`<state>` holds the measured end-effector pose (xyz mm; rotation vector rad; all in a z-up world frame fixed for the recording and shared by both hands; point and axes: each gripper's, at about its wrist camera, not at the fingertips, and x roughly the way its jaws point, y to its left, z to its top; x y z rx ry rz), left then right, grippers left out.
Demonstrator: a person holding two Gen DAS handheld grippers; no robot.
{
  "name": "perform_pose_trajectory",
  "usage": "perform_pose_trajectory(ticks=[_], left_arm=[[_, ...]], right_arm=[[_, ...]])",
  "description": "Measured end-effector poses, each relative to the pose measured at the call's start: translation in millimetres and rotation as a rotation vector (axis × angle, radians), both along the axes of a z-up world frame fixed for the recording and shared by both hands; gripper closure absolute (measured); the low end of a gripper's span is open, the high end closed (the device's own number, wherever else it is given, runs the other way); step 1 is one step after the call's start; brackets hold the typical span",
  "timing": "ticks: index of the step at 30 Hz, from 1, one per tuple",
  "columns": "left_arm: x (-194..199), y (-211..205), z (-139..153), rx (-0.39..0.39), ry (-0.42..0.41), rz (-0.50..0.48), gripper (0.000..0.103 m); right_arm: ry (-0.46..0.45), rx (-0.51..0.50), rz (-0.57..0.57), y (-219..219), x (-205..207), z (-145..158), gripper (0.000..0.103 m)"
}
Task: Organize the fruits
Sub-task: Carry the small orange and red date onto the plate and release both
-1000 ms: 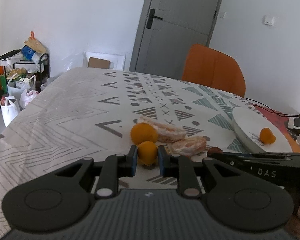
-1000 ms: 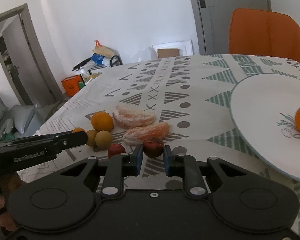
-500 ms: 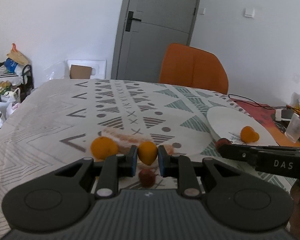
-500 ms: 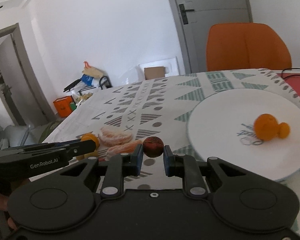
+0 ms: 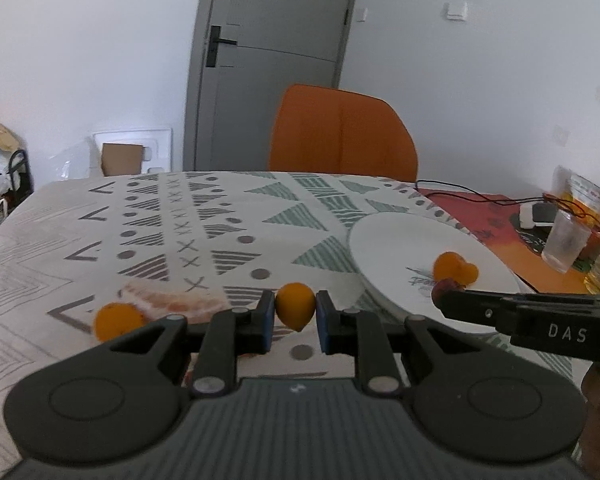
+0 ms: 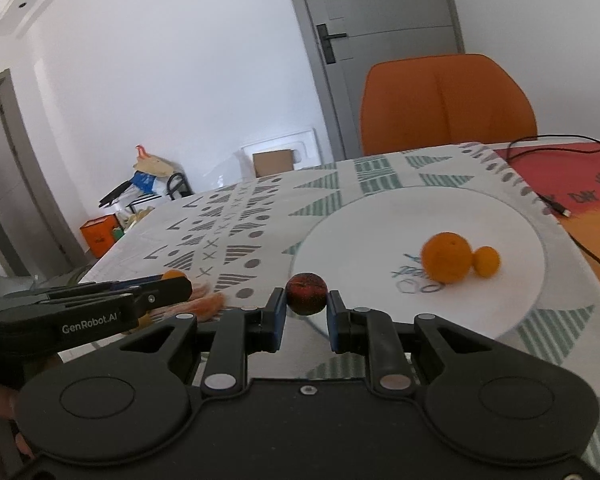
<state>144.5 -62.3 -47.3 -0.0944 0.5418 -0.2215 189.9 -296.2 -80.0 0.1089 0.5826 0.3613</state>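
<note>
Left gripper [image 5: 296, 314] is clamped on a small yellow-orange fruit [image 5: 295, 306], pointed end down, lifted clear of the patterned counter [image 5: 220, 216]. Off to its left on the cloth sits a round orange [image 5: 118, 320], touching a pale peeled citrus piece [image 5: 172, 300] just beside it; that patch is blurred, so it may be more than one piece. Moving right, the white plate [image 5: 388, 240] lies on the counter with an orange [image 6: 446, 258] and a smaller orange fruit [image 6: 486, 261] touching each other on it, near the printed logo. Over the plate's near edge comes the right gripper [image 6: 307, 312], closed on a dark red fruit [image 6: 306, 293], speckled and round, held up off the surface. From the left camera, that red fruit shows only as a dark tip at the end of the other tool, right in front of the two oranges. Behind the counter stands an orange chair [image 5: 342, 132], and at the far right edge a clear plastic cup [image 5: 565, 242] on the red mat.
</note>
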Motion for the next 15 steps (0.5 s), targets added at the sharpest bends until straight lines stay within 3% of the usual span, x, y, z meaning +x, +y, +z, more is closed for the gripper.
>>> perform_pose_trajectory(ticks=[12, 15], left_arm=[[13.5, -34.8, -0.1, 0.024, -0.002, -0.070, 0.083], [16.1, -42.1, 1.0, 0.026, -0.005, -0.084, 0.083]], right_arm=[[-0.002, 0.011, -0.079, -34.0, -1.3, -1.8, 0.083], [-0.016, 0.005, -0.098, -39.7, -2.9, -0.3, 0.077]])
